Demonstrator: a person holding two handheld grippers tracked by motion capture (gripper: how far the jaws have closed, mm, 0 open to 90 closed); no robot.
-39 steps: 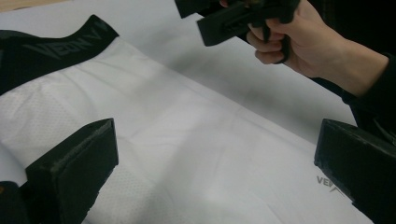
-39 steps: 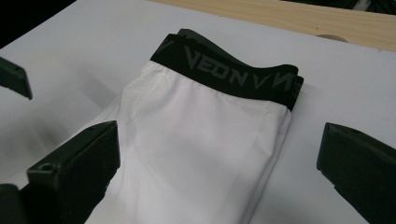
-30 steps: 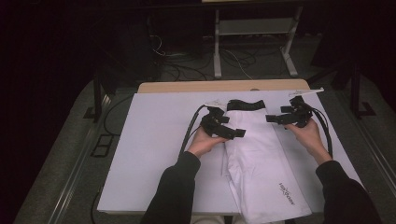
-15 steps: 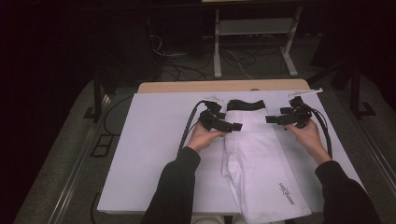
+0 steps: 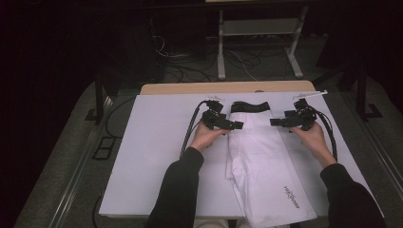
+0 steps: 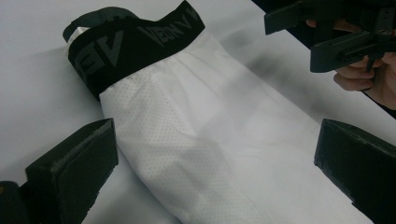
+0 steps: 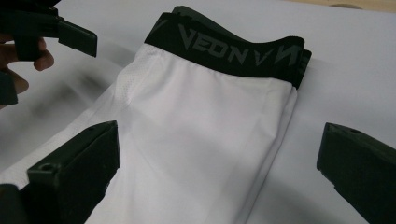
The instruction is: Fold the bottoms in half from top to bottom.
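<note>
High view has the white shorts lying folded lengthwise down the middle of the table, black waistband at the far end. Left gripper and right gripper hover either side near it, jaws wide apart, holding nothing. Looks light, floppy, thin mesh, so I'd pinch the thicker waistband corners.

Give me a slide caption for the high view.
Open left gripper and right gripper flank folded white shorts on the table.

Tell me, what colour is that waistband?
Black waistband with grey lettering, clearest in the right gripper view.
</note>
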